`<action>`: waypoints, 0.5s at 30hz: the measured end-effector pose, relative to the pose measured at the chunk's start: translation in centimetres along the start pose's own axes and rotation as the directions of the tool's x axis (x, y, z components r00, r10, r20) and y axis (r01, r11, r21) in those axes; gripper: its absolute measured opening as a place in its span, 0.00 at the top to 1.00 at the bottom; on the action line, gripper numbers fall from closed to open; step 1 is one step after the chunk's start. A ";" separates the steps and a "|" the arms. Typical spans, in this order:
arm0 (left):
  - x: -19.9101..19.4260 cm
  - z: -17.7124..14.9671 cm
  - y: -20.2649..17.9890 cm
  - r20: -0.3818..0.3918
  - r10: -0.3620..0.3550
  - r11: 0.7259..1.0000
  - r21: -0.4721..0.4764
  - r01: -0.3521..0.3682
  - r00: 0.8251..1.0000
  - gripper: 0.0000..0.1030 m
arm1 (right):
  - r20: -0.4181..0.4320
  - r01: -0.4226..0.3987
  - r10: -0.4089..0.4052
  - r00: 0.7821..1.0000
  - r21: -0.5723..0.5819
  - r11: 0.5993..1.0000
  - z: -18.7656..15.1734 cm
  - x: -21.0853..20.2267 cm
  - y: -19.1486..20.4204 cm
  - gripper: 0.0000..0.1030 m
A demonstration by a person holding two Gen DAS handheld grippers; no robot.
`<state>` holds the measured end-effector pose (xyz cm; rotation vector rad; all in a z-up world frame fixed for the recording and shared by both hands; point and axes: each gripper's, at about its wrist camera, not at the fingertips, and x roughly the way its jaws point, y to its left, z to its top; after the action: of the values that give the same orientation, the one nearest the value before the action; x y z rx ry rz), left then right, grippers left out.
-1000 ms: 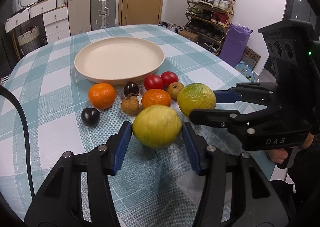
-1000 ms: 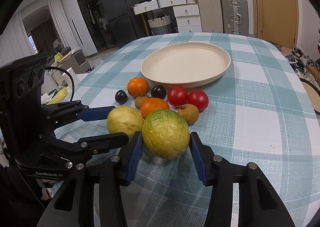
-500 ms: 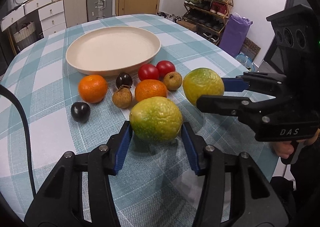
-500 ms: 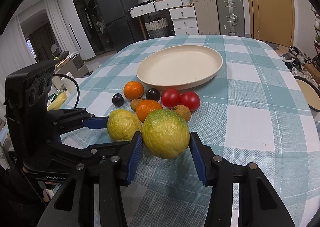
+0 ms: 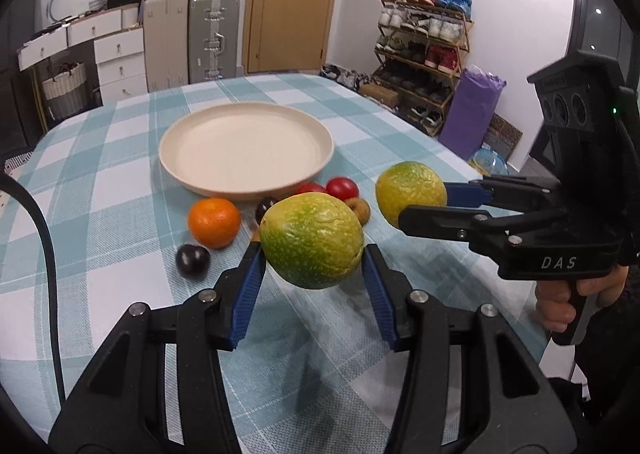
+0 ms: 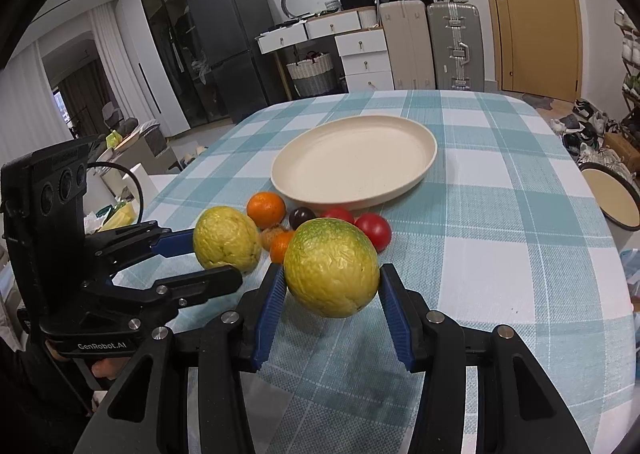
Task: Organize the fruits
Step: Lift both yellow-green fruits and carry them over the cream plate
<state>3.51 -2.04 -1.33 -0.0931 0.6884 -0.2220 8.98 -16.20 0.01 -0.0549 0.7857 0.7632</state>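
My left gripper (image 5: 314,254) is shut on a large yellow-green citrus (image 5: 312,240) and holds it above the checked tablecloth. My right gripper (image 6: 332,286) is shut on a second yellow-green citrus (image 6: 332,266), also lifted. Each gripper shows in the other's view, the right gripper (image 5: 408,195) and the left gripper (image 6: 218,250). An empty cream plate (image 5: 246,149) (image 6: 354,165) lies beyond the small fruits: an orange (image 5: 214,221), a dark plum (image 5: 193,261), red tomatoes (image 5: 342,187) and others partly hidden behind the held fruits.
The round table's right edge (image 5: 460,157) drops to the floor near a shoe rack (image 5: 424,53) and purple bag (image 5: 472,109). A stool (image 6: 612,197) stands beside the table. Drawers and suitcases (image 6: 424,41) line the far wall.
Both grippers have lifted their citrus fruits off the table and risen. The small fruits and the plate have stayed where they were.
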 end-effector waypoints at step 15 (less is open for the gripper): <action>-0.7 4.2 2.6 0.138 0.125 0.992 -0.042 -0.120 0.983 0.54 | 0.116 0.033 -0.039 0.992 0.053 0.998 4.1 -0.3 -0.5 0.53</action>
<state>6.09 0.72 1.89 -0.0970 0.5555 -0.0845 11.69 -15.50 3.05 0.0211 0.6900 0.7055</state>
